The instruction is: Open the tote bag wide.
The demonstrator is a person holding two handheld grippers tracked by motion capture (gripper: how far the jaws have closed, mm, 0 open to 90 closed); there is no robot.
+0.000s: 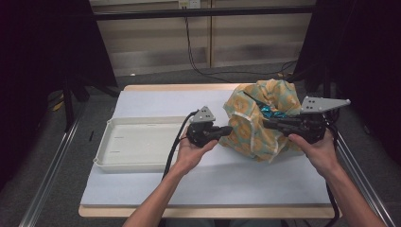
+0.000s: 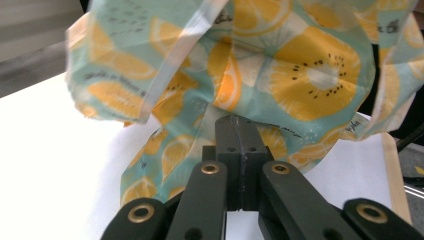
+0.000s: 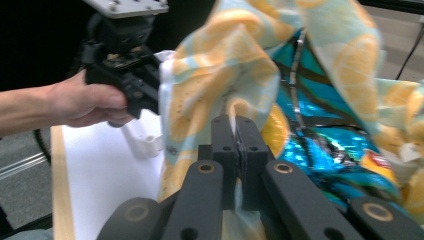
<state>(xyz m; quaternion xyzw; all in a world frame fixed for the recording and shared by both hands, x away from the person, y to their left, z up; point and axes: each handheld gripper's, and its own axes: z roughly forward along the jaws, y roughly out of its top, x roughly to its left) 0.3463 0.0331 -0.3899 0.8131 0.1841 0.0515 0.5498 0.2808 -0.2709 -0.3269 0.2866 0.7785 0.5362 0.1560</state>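
Yellow-and-teal fruit-print bag sits at the table's right, its mouth stretched wide by left gripper and right gripper, each clamped on its rim, likely exposing shiny packets inside.

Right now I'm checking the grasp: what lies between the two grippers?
In the high view, the citrus-print cloth bag spans the stretch from the left gripper to the right gripper; shiny blue packets show inside its mouth.
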